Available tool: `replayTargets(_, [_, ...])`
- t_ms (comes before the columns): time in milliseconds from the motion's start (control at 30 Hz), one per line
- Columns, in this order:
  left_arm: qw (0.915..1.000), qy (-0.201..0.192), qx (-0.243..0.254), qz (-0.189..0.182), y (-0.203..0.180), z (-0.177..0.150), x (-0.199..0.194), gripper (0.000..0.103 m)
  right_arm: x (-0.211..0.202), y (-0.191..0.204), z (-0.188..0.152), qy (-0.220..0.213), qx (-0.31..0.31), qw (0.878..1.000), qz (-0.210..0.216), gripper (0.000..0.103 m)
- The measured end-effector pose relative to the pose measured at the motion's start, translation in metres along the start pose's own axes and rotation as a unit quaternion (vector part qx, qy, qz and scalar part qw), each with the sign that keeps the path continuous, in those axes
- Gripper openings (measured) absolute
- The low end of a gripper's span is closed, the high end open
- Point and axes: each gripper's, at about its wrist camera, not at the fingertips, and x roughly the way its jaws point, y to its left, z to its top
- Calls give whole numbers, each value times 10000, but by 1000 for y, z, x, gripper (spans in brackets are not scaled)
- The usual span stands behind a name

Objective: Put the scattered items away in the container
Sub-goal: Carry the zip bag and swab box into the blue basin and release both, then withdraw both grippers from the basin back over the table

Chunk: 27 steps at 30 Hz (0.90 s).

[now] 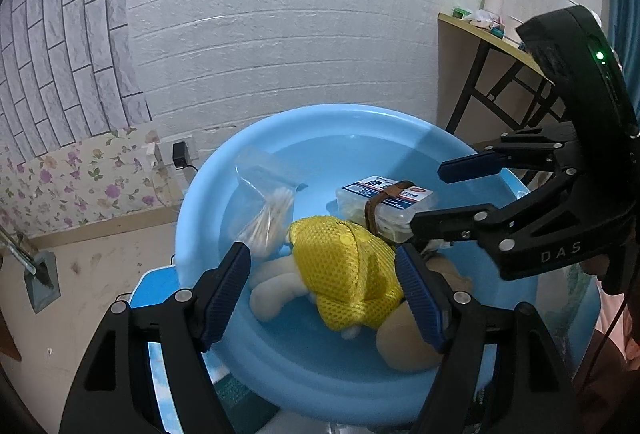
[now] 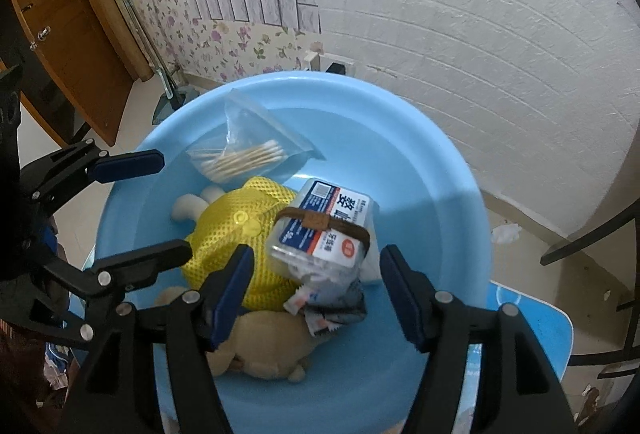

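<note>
Left wrist view
- Room: white brick-embossed wall [image 1: 280,33] at the far side; grey tile-pattern panel and floral wallpaper [image 1: 80,185] at left; beige floor [image 1: 92,274]; wooden desk [image 1: 492,45] with black legs at far right.
- Surface: light blue basin [image 1: 224,193] resting on a blue stool [image 1: 156,286].
- Left gripper [image 1: 324,294]: jaws apart, nothing clamped; the plush toy lies below and between them.
- Right gripper [image 1: 428,193]: enters from the right over the basin, jaws apart, empty.
- Plush toy [image 1: 348,274]: tan, in a yellow mesh garment, lying in the basin; long axis runs far-left to near-right, head nearest.
- Clear bag of cotton swabs [image 1: 268,205]: leaning on the basin's far-left inner wall.
- Clear plastic box [image 1: 388,205]: brown band around it, just beyond the toy.

Right wrist view
- Room: wooden door [image 2: 68,33] at far left; same walls.
- Right gripper [image 2: 316,294]: fingers spread, holding nothing.
- Left gripper [image 2: 160,205]: at left, spread.
- Box [image 2: 324,230]: tilted, resting on the toy [image 2: 236,234]; long axis runs far to near.
- Small sachets [image 2: 320,310]: at the box's near end.
- Swabs [image 2: 240,153]: lying left to right.
</note>
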Motion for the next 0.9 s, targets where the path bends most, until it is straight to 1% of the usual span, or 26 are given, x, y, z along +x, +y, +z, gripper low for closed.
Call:
replayTargets(133, [10000, -56, -35, 44, -3, -4, -11, 75, -16, 0, -8, -140, 76, 9999, -3, 65])
replayTargets(200, [9999, -88, -57, 101, -4, -8, -17, 80, -24, 0, -13, -215, 77, 9997, -23, 65])
replayTargets(233, [9998, -102, -68, 131, -6, -10, -20, 81, -28, 1, -15, -254, 73, 9996, -41, 65])
replayTargets(367, [9997, -160, -142, 142, -11, -17, -34, 81, -47, 3, -28, -429, 111, 9989, -165, 65])
replayTargets(467, [9994, -169, -126, 257, -17, -22, -43, 81, -58, 5, -37, -515, 99, 9981, -311, 65])
replayTargets(567, [9992, -205, -142, 327, -22, -27, -54, 82, -74, 6, -47, -630, 138, 9975, -288, 65])
replayTargets(633, [9990, -269, -165, 322, -25, -30, -63, 84, -84, 8, -54, -729, 139, 9968, -295, 65])
replayTargets(667, [9988, -308, -176, 328, -27, -31, -68, 87, -88, 9, -56, -776, 133, 9964, -299, 65])
replayTargets(733, [9985, -379, -182, 351, -32, -33, -77, 89, -100, 12, -63, -961, 141, 9945, -383, 65])
replayTargets(767, [9983, -402, -183, 371, -34, -34, -81, 89, -109, 13, -68, -1124, 157, 9927, -419, 65])
replayTargets(900, [9978, -452, -144, 468, -43, -39, -93, 90, -132, 16, -82, -1476, 192, 9882, -363, 65])
